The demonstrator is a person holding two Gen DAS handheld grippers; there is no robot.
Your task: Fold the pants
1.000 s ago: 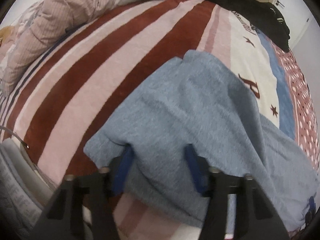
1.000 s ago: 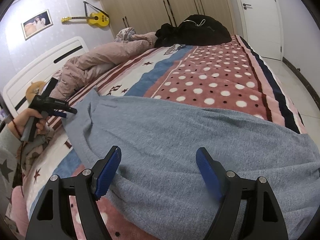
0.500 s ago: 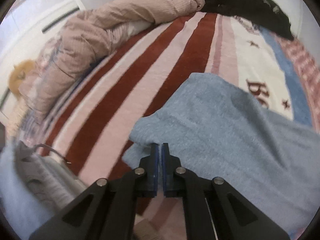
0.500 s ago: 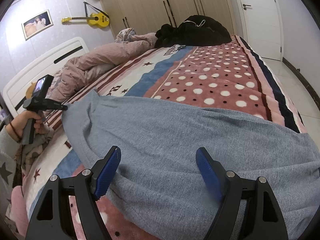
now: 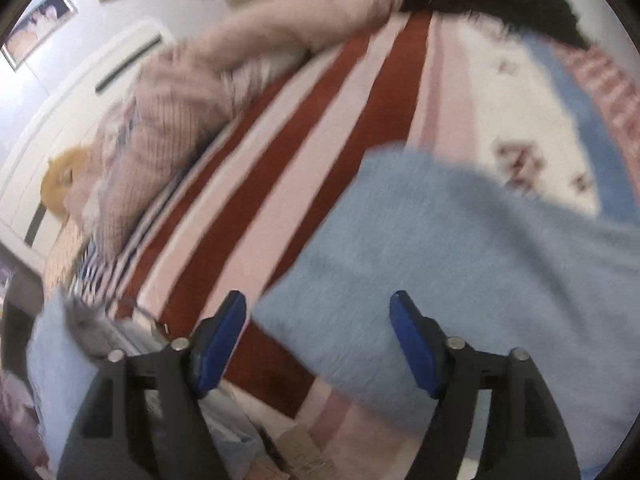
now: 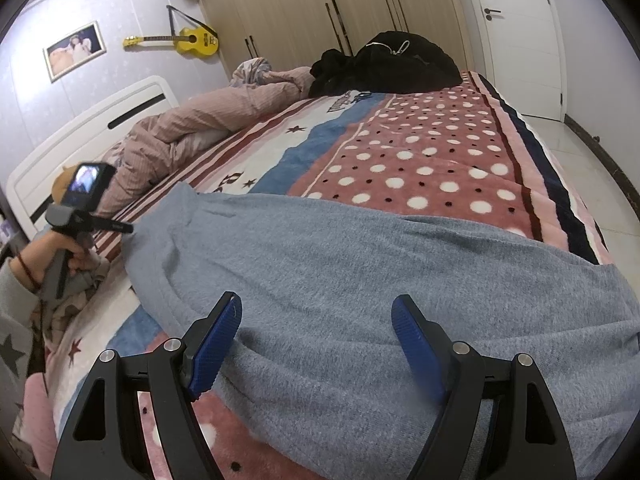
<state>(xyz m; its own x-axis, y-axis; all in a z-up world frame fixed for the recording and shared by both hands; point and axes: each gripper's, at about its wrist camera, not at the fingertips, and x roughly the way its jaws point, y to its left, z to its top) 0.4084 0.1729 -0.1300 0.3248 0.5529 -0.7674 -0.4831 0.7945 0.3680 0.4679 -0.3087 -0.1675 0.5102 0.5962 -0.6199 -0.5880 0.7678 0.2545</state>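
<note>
Since the earlier frames: left gripper (image 5: 318, 316) has tipped up and back from the cloth; its jaws, pressed together half a second ago, have just been opening and now stand apart with nothing clamped. Right gripper (image 6: 316, 320) is unchanged, jaws wide.

Item: soft grey-blue knit pants (image 6: 360, 272), spread flat on the striped and polka-dot fleece blanket (image 6: 440, 152). Location: one end of the cloth lies ahead of and partly between the left blue fingertips (image 5: 224, 320), without contact; the other end lies under and between the right fingers (image 6: 220, 336), not pinched. The left-wrist view is blurred, so the edge's exact lie is unclear.

Step in hand, as judged: regrasp at the left end before a fold.

Handling notes:
- Lower the left fingers astride the near edge, one pad above and one below the cloth, so that all layers are caught and not the blanket pile.
- Close both grippers firmly; knit is slack and likely to sag.
- Lift both ends level, keeping light tension between the grippers.
- Lay edge onto edge, release only after the cloth rests flat.

Also present: crumpled pink ribbed duvet (image 6: 208, 120), well beyond the fingertips.
</note>
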